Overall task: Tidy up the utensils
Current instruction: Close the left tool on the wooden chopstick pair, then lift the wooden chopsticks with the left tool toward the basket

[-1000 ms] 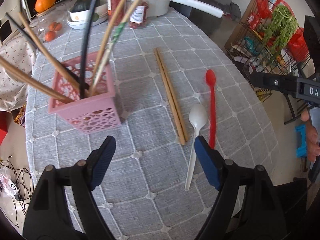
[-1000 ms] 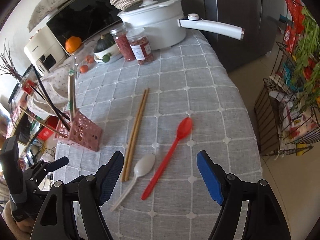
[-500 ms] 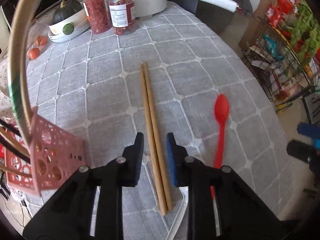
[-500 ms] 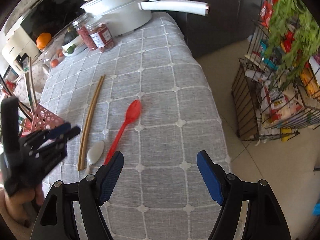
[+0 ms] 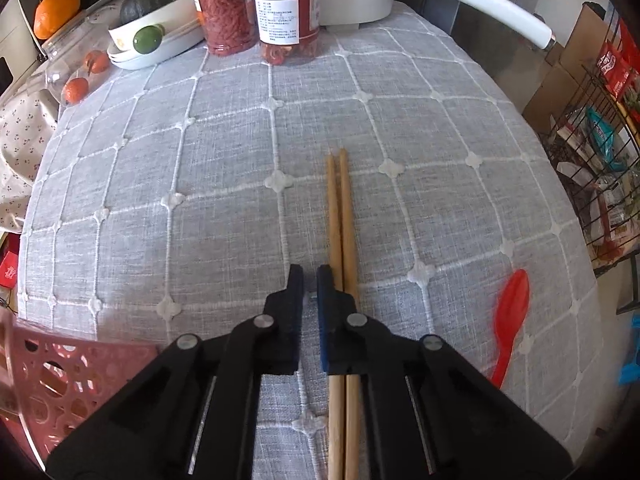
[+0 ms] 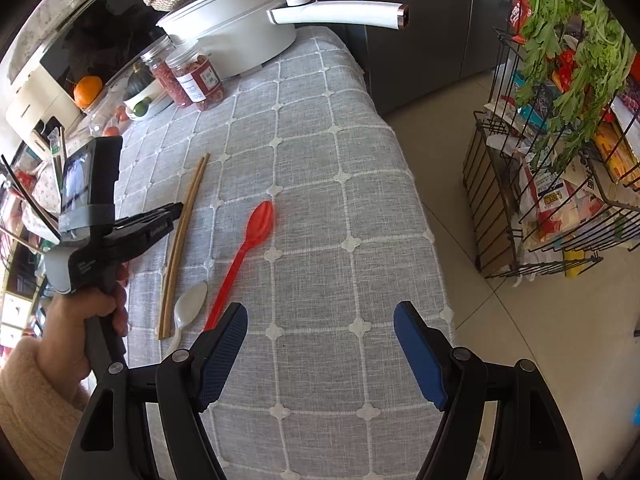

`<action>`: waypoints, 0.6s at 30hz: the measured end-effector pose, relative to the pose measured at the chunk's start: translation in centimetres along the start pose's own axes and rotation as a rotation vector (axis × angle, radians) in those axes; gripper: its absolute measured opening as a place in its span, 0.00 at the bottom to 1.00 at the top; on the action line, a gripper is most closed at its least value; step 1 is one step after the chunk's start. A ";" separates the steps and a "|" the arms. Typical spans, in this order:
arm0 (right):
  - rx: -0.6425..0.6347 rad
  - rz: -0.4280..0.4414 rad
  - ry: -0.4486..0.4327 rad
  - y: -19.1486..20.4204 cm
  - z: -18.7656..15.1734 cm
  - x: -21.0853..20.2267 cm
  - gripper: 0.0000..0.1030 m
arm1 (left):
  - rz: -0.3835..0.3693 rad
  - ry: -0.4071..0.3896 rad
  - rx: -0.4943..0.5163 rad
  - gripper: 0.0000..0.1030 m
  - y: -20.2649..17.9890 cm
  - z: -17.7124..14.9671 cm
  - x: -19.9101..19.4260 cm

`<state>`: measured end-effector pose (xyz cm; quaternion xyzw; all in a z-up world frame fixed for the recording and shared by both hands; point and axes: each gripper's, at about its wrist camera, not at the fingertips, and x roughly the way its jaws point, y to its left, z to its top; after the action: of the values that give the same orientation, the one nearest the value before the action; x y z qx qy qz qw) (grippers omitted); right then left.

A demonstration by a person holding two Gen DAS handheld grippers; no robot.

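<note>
Chopsticks [image 5: 342,216], a wooden pair lying side by side on the grey checked tabletop [image 5: 180,184], are the item in hand. Going left to right in the left wrist view: the pink perforated basket [image 5: 60,376] sits at eight o'clock from the left claw [image 5: 310,276]; then comes the claw itself, its jaws drawn together on nothing; then the chopsticks, just beside the claw's right finger at about three o'clock, running under that finger's body and not between the jaws. Their long axis runs six to twelve o'clock, tips pointing away toward the jars [image 5: 256,4], nearly parallel to the claw's own line. The grasp looks to have missed, so the claw likely needs to part again and shift toward three o'clock. Farther right lies the red spoon [image 5: 510,320], bowl toward twelve o'clock. In the right wrist view a white spoon [image 6: 188,308] lies between the chopsticks and red spoon; the right claw [image 6: 320,354] stands wide apart, empty, farther from the chopsticks than the left.
</note>
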<state>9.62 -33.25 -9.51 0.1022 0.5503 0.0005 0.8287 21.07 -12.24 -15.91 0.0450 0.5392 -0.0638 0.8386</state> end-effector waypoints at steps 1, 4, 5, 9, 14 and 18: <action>0.001 0.001 0.000 0.0 0.0 0.0 0.75 | -0.002 0.007 -0.002 0.07 0.0 0.2 0.0; -0.003 -0.001 0.002 0.1 0.0 0.0 0.75 | -0.073 0.029 -0.067 0.07 0.6 0.5 -0.1; -0.003 -0.002 0.002 0.1 0.0 0.0 0.75 | -0.091 0.027 -0.082 0.07 0.7 0.6 -0.2; 0.005 -0.005 0.004 -0.1 0.1 0.1 0.75 | -0.106 0.030 -0.074 0.08 0.5 0.7 -0.5; -0.001 -0.004 0.003 0.0 0.1 0.0 0.75 | -0.128 0.032 -0.078 0.08 0.2 0.9 -0.8; -0.001 -0.006 0.006 -0.1 0.0 0.1 0.75 | -0.105 0.050 -0.058 0.08 -0.1 1.0 -0.5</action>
<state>9.69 -33.35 -9.64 0.1001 0.5531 -0.0012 0.8271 21.73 -12.42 -15.09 -0.0060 0.5632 -0.0909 0.8213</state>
